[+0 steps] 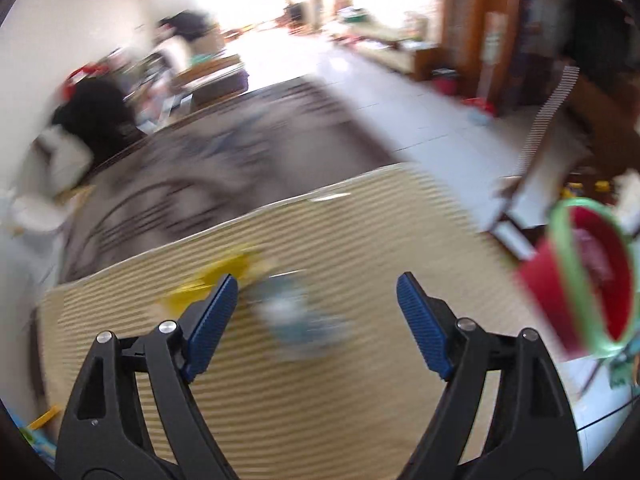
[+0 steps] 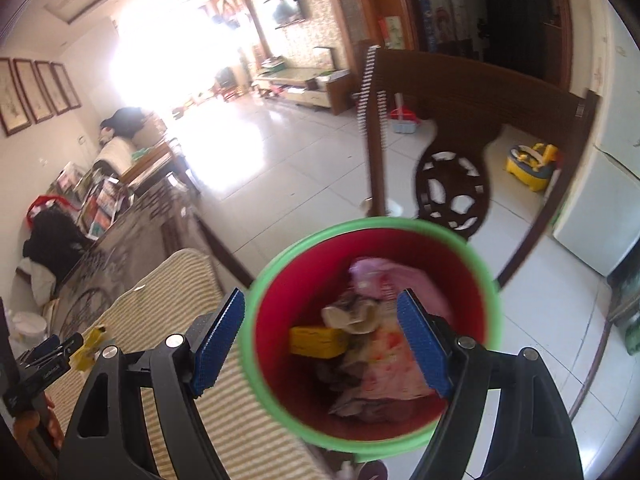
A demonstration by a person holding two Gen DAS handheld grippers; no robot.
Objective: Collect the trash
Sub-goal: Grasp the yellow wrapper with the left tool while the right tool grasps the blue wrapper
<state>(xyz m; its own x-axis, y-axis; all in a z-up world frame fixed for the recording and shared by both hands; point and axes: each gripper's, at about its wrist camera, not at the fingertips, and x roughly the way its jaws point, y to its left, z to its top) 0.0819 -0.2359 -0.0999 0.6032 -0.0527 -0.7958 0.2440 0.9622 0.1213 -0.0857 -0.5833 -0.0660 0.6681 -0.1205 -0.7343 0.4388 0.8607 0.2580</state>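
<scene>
In the left wrist view, which is motion-blurred, my left gripper (image 1: 317,280) is open above a striped beige mat (image 1: 320,400). A blurred blue-and-white piece of trash (image 1: 304,320) lies on the mat between its fingers, untouched. A yellow piece (image 1: 224,276) lies just beyond the left fingertip. A red bin with a green rim (image 1: 580,280) stands at the right. My right gripper (image 2: 320,294) hangs open over the bin (image 2: 280,400) with nothing held. The bin holds a pink wrapper (image 2: 384,280), a yellow box (image 2: 316,342) and crumpled paper (image 2: 352,316). The left gripper (image 2: 60,350) shows beside the yellow piece (image 2: 90,344).
A patterned grey cushion (image 2: 132,240) continues past the mat, with a black bag (image 2: 52,240) and magazines (image 2: 104,200) at its far end. A dark carved wooden chair (image 2: 452,120) stands behind the bin. A yellow potty (image 2: 528,164) and a white fridge (image 2: 600,208) stand on the tiled floor (image 2: 280,152).
</scene>
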